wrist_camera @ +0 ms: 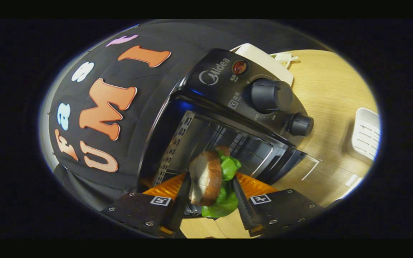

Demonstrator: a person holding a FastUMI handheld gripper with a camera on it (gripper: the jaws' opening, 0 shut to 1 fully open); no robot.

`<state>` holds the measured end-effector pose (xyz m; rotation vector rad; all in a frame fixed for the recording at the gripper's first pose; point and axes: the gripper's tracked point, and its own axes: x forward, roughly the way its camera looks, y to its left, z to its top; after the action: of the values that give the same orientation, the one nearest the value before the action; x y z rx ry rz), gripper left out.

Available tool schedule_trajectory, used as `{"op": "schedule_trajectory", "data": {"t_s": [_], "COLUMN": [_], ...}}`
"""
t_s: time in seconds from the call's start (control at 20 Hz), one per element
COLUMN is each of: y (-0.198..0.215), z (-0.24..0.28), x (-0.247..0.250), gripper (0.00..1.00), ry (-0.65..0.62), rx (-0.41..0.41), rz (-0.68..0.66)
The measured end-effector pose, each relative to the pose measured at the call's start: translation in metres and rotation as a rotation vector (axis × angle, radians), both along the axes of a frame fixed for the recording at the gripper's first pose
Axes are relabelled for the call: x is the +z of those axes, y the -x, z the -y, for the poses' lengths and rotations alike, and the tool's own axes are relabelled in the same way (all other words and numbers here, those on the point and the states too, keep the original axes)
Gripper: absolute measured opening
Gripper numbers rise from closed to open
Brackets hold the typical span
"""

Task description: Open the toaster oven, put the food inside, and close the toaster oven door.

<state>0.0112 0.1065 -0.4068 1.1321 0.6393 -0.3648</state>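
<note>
Black cloth formed the booth's wall (pixel 95 150) behind a pale wooden bench (pixel 332 96), and the whole scene sat tilted in the gripper view. Against the cloth stood the black toaster oven (pixel 206 107), its door open and its dark chamber (pixel 206 139) exposed, a perforated metal side wall (pixel 174 147) catching the light within. Along the oven's control panel ran a small red indicator lamp (pixel 240 67), a large black knob (pixel 271 95) and a smaller black knob (pixel 300 124).

At the mouth of the chamber, the tongs (pixel 210 195) were clenched on the food (pixel 212 179), a sandwich of browned bread with green lettuce spilling from it. Both fingers pressed against it, one on the bread side and one on the lettuce side, so that it hung on edge between them, just in front of the open oven. Whether any part of it had crossed the threshold could not be told.

Beyond the oven's top corner lay a white flat object (pixel 264 59), with a small white tangle of cord (pixel 284 57) just beside it on the bench. Farther right, well apart from the oven, a white slotted tray (pixel 366 134) rested on the wood, and thin white tape lines (pixel 312 166) marked the bench near the oven's lower corner.
</note>
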Motion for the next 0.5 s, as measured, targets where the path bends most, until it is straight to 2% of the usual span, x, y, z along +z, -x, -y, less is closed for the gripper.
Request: {"op": "schedule_trajectory", "data": {"t_s": [0.1,0.2,0.3,0.5], "y": [0.013,0.023,0.036,0.082], "z": [-0.002,0.001,0.005,0.006], "x": [0.004,0.014,0.032,0.044], "gripper": [0.76,0.98,0.98,0.98], "ry": [-0.002,-0.001,0.008,0.084], "rx": [0.026,0.051,0.084,0.251], "rz": [-0.037,-0.041,-0.03,-0.088]}}
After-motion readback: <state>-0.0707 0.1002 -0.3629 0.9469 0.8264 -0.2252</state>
